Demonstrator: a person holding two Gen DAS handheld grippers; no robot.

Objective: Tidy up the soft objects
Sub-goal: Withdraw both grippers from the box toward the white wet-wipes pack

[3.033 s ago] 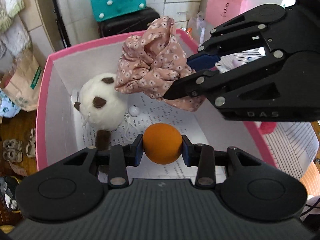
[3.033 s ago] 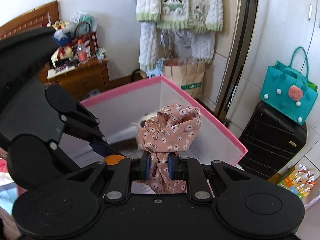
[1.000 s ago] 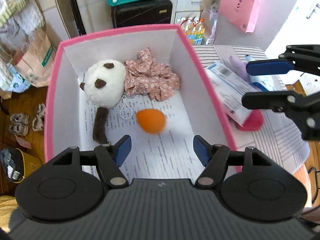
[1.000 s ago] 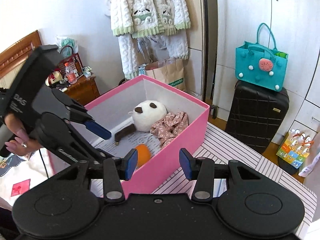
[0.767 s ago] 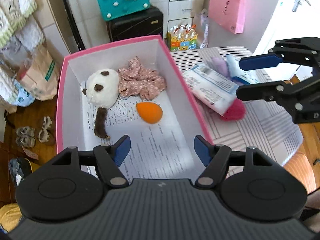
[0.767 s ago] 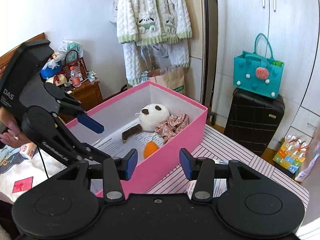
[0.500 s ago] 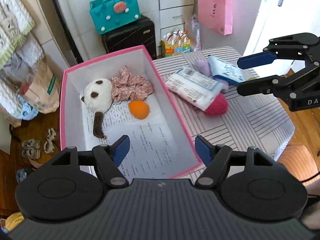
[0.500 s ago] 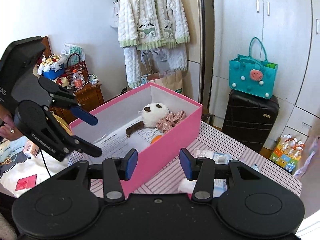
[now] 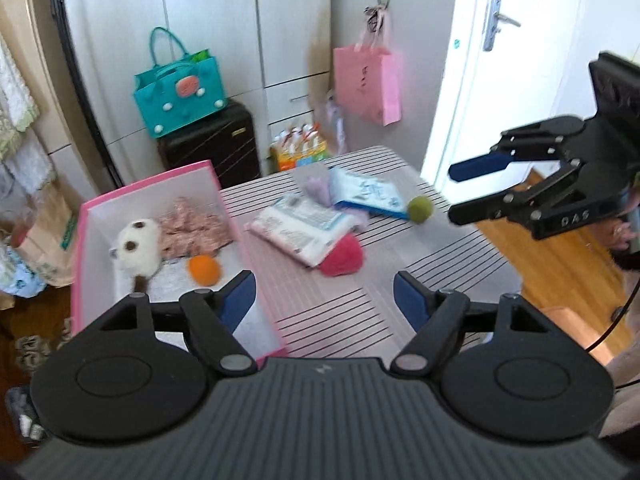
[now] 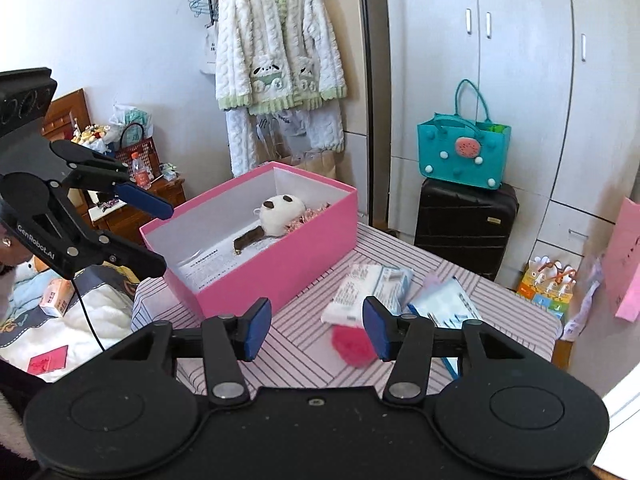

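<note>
Pink cardboard forms the box [image 9: 256, 248] that stands on the left part of the striped table [image 9: 340, 304]; its inside walls are white and a printed sheet lies on its floor, the print too small to read. Three soft objects lie in the box: a white panda plush [image 9: 136, 250] toward the far left, a floral pink cloth [image 9: 192, 228] just to its right against the far wall, and an orange ball [image 9: 204, 269] nearer, close to the right wall.

Outside the box, on the table to its right:
- a magenta fuzzy ball [image 9: 342, 258], touching the near corner of a white wipes pack [image 9: 304, 226];
- a blue-and-white pack [image 9: 368, 194] farther right, its lettering illegible;
- a lilac soft item [image 9: 318, 190] at the far edge of both packs;
- an olive-green ball [image 9: 420, 209] at the right end of the blue-and-white pack.

Left gripper [image 9: 324, 300]: jaws spread wide, nothing between them, held over the near table edge beside the box's near right corner. Its side plate reads "GenRobot.AI" in the right wrist view.

Right gripper [image 10: 316, 330]: jaws likewise apart and empty, above the table with the magenta fuzzy ball seen just behind its right finger. Its body is marked "DAS" in the left wrist view.

Background: a teal tote bag [image 10: 462, 152] sits on a black suitcase [image 10: 464, 220]; a pink paper bag [image 9: 368, 84] hangs on the cabinet.
</note>
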